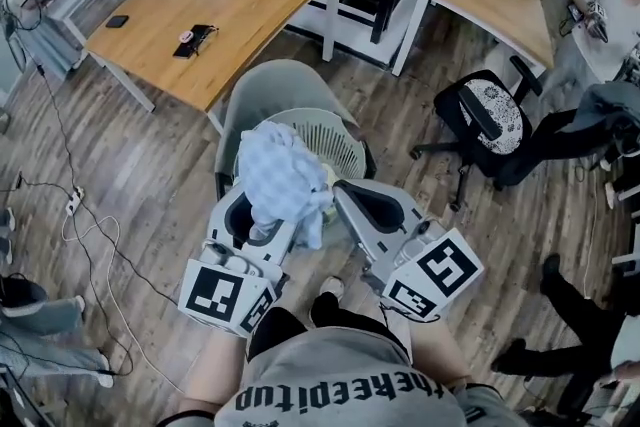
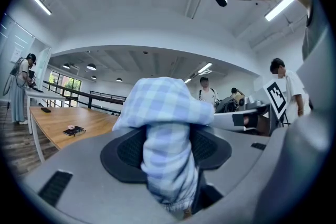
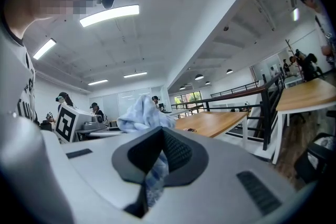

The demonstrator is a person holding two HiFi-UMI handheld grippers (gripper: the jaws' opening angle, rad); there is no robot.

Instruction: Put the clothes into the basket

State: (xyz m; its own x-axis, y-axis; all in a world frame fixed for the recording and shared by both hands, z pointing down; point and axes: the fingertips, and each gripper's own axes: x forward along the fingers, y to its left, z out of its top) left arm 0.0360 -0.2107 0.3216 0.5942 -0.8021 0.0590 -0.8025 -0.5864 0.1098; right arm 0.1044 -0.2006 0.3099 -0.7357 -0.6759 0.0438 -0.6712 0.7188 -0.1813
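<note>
- Left claw (image 1: pixel 268 215): clenched on the blue checked cloth (image 1: pixel 285 170). In the left gripper view a fold runs down between the pads and the rest billows over the top.
- Right claw (image 1: pixel 340 195): also clamped on the same cloth. A thin strip of fabric sits in the slot between its pads, and both claws point level.
- The cloth is bunched into one bundle between the two claws. It is held up above the basket (image 1: pixel 345 140), over the part of the rim nearest you and not yet inside.
- The basket is the pale slatted tub straight ahead of you. It looks to be sitting on a grey chair (image 1: pixel 270 85), though that is a guess.
- Step in hand, as I read it: carry the bundle over the basket and drop it in.
- Move both claws together so the cloth doesn't stretch or slip out of the thinner right-hand grip.
- Get the whole bundle past the near rim and over the basket's middle before lowering.
- Mind the tail hanging under the left claw; it could drape over the near rim.
- Let go with both claws at once, low in the basket.
</note>
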